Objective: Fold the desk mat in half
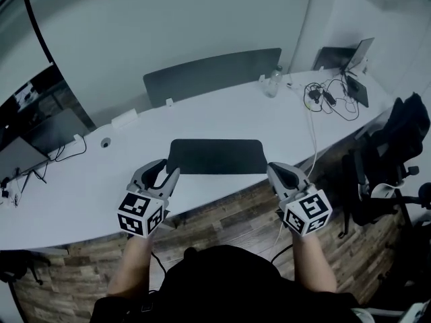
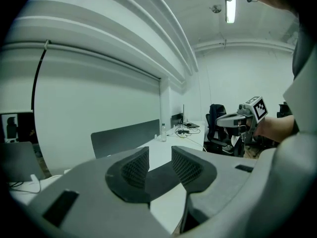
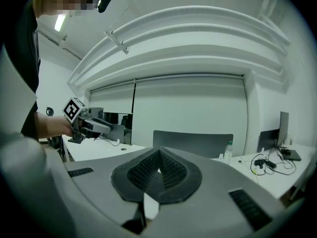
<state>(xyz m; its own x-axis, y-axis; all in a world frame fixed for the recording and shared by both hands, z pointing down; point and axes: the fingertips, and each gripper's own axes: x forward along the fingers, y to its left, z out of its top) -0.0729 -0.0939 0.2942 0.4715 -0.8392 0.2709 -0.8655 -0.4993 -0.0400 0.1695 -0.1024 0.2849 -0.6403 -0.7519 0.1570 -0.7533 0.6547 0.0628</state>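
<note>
The dark desk mat [image 1: 217, 156] lies flat on the white desk [image 1: 222, 116], close to its front edge. My left gripper [image 1: 167, 169] hovers at the mat's near left corner and my right gripper [image 1: 273, 169] at its near right corner. In the left gripper view the left gripper [image 2: 159, 155] stands open, and the mat [image 2: 161, 180] shows through the gap, beyond the pads, untouched. In the right gripper view the right gripper [image 3: 158, 158] is shut, pads together with nothing between them. Each gripper also sees the other: the right gripper [image 2: 237, 119] and the left gripper [image 3: 106, 128].
A grey divider panel [image 1: 212, 76] stands along the desk's far side. A water bottle [image 1: 272, 83], tangled cables [image 1: 326, 99] and a laptop [image 1: 353, 62] sit at the far right. An office chair draped in black [image 1: 397, 147] stands to the right, and monitors [image 1: 34, 106] to the left.
</note>
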